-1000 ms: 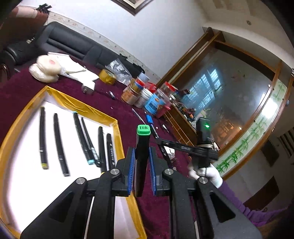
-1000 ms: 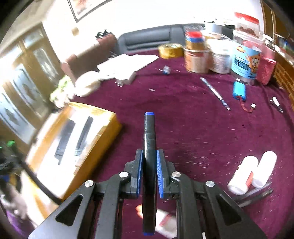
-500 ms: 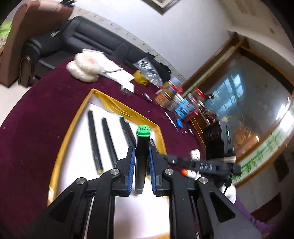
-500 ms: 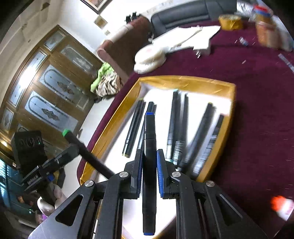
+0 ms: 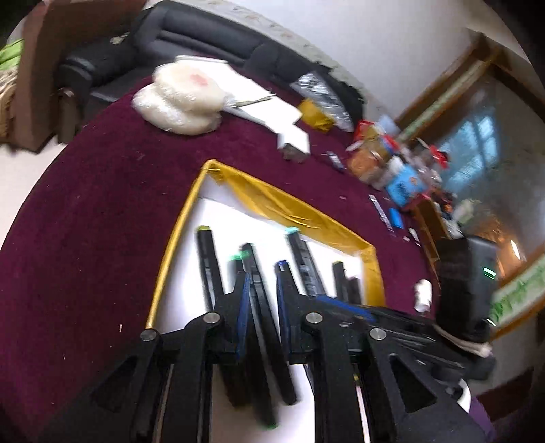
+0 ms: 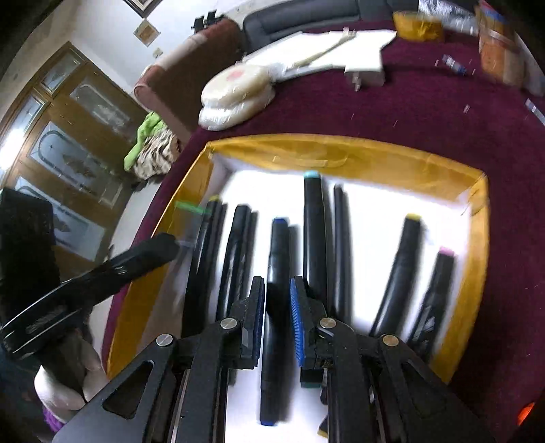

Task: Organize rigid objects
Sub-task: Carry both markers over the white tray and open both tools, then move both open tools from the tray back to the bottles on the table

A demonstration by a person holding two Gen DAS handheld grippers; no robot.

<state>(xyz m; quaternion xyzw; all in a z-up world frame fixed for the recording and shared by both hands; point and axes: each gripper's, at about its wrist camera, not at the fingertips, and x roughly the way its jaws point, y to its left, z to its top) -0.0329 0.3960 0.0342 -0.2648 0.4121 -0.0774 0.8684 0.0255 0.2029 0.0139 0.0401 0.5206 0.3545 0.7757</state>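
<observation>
A gold-rimmed white tray (image 5: 282,208) (image 6: 340,150) on the maroon table holds several black markers in a row. My left gripper (image 5: 262,289) is low over the tray with its jaws apart; the green-capped marker (image 5: 259,306) lies between them on the tray floor. My right gripper (image 6: 276,296) is also low over the tray, jaws apart, with the blue-capped marker (image 6: 277,272) lying between them. The left gripper shows at the left of the right wrist view (image 6: 102,272). Both views are blurred.
A bagged white stack (image 5: 184,102) (image 6: 238,92), papers (image 6: 340,51), a yellow tape roll (image 6: 419,24) and jars and tins (image 5: 381,160) lie beyond the tray. A white bottle (image 5: 422,294) lies right of the tray. A sofa (image 5: 190,44) stands behind the table.
Both grippers have dropped into the tray and their jaws have spread. The green-capped and blue-capped markers, gripped before, now lie on the tray floor between the fingers.
</observation>
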